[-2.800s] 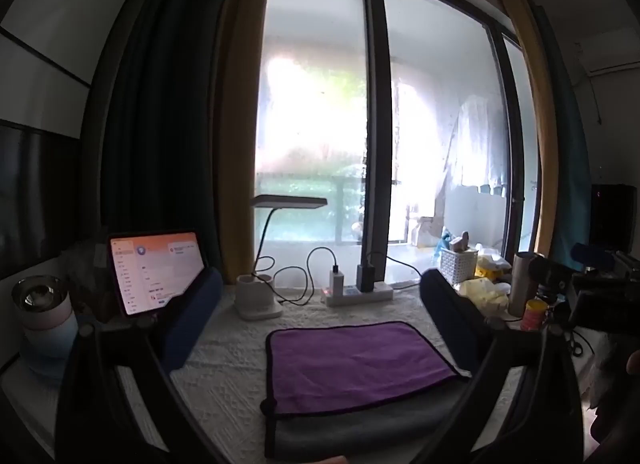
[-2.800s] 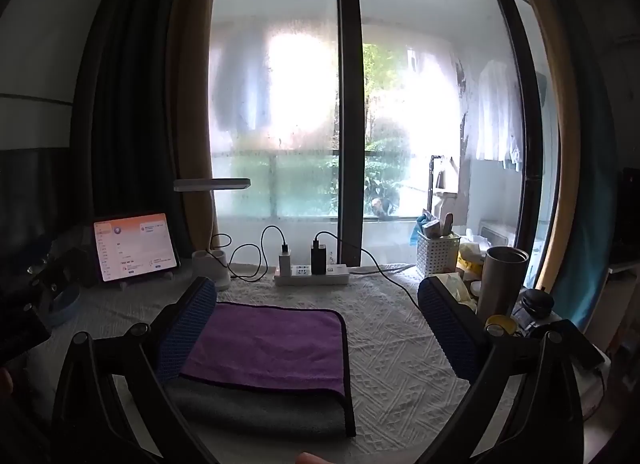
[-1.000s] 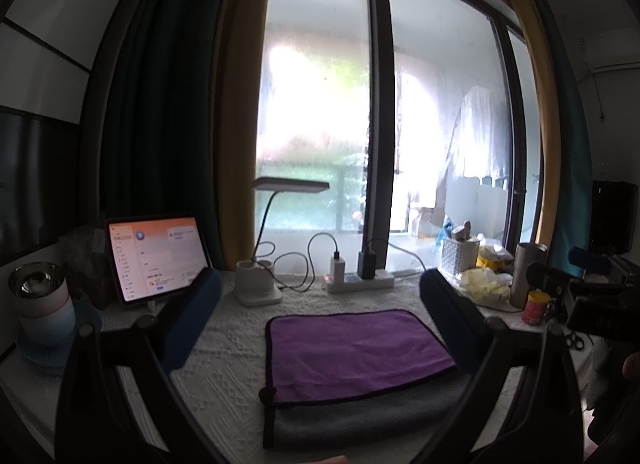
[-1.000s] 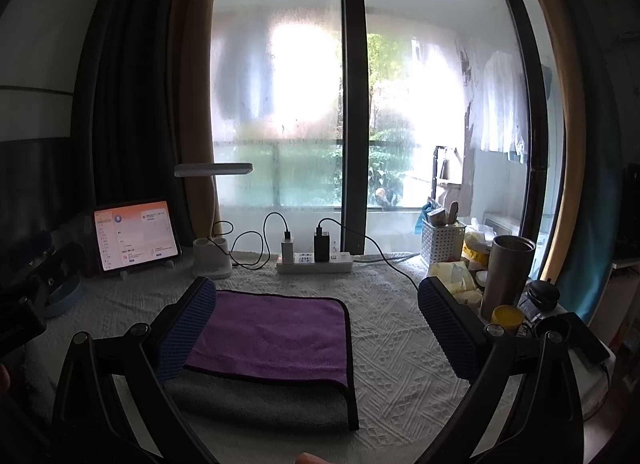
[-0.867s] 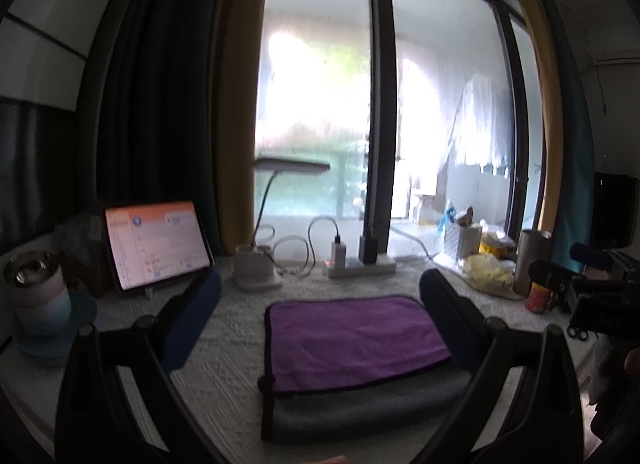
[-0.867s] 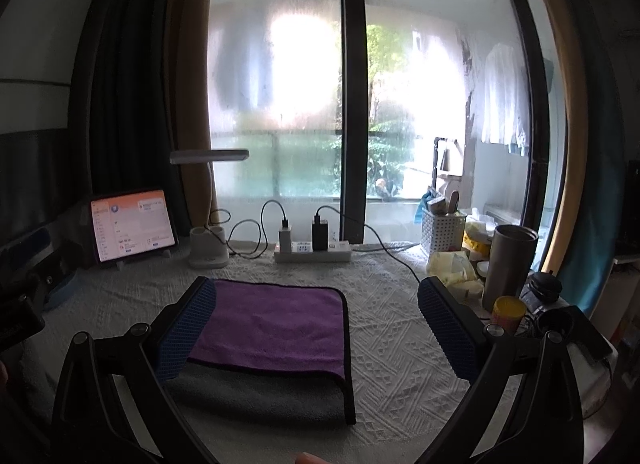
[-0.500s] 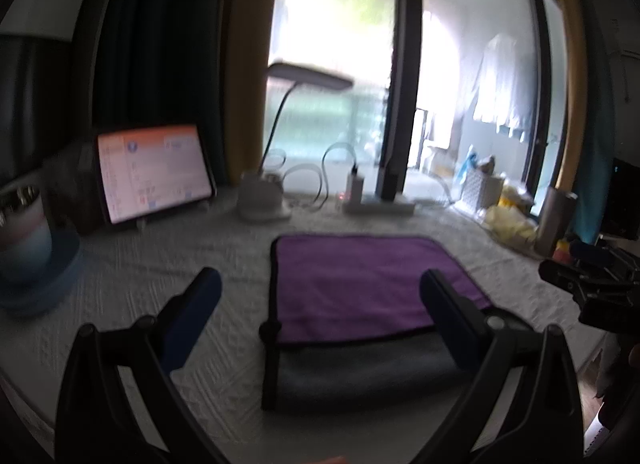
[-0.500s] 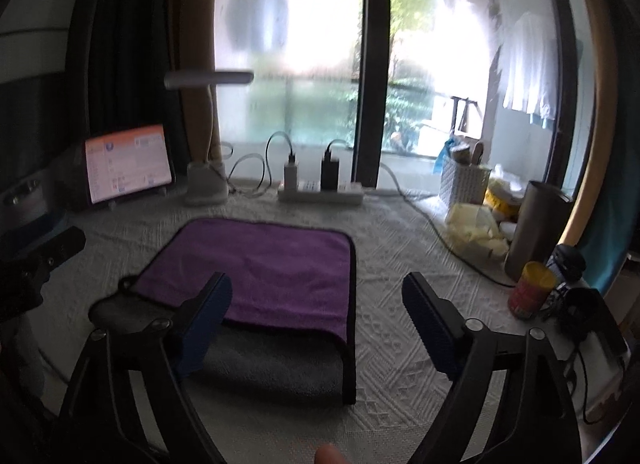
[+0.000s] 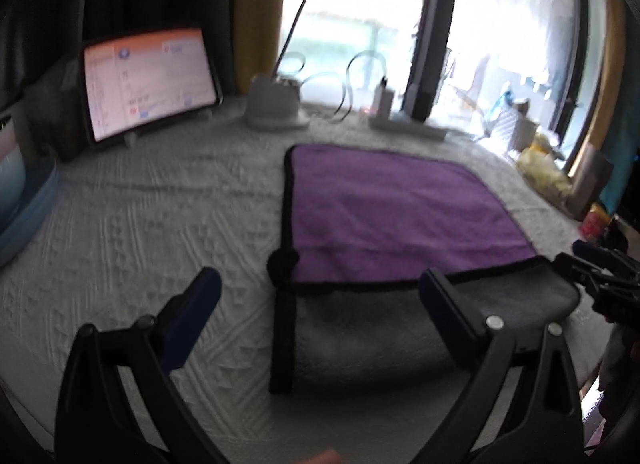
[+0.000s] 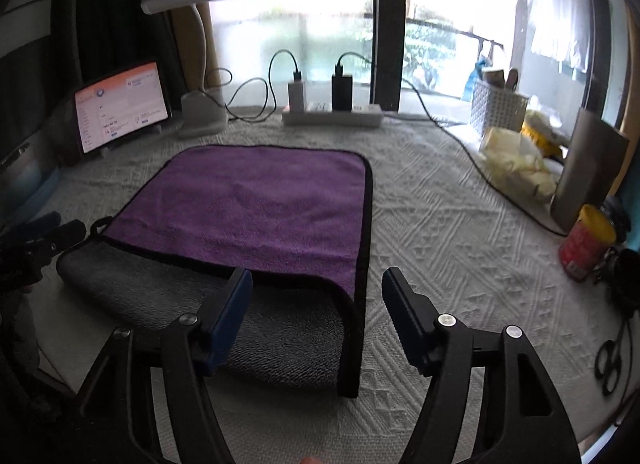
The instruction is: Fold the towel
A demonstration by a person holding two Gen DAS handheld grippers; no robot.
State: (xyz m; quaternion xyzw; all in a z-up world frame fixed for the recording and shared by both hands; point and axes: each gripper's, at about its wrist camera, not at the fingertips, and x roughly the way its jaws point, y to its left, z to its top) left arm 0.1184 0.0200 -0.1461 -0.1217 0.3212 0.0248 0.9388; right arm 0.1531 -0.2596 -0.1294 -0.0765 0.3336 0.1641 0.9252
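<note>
A towel, purple on one side [image 9: 392,208] and grey on the other [image 9: 384,336], with black trim, lies folded on the white textured table cover; the purple layer lies over the grey one, which shows along the near edge. It also shows in the right wrist view [image 10: 256,208]. My left gripper [image 9: 320,300] is open above the towel's near left corner. My right gripper [image 10: 316,304] is open above the towel's near right corner. Each gripper shows at the edge of the other's view: the right gripper [image 9: 600,276] and the left gripper [image 10: 36,244].
At the back stand a lit tablet [image 10: 120,106], a white desk lamp [image 10: 200,108] and a power strip with chargers [image 10: 332,112]. On the right are a white basket [image 10: 500,108], a metal tumbler [image 10: 588,176], a red can [image 10: 586,242] and scissors [image 10: 610,360]. A blue dish [image 9: 24,204] is at left.
Both grippers have tilted down and moved in toward the towel's near edge. The right gripper's jaws have narrowed somewhat. The towel has not moved.
</note>
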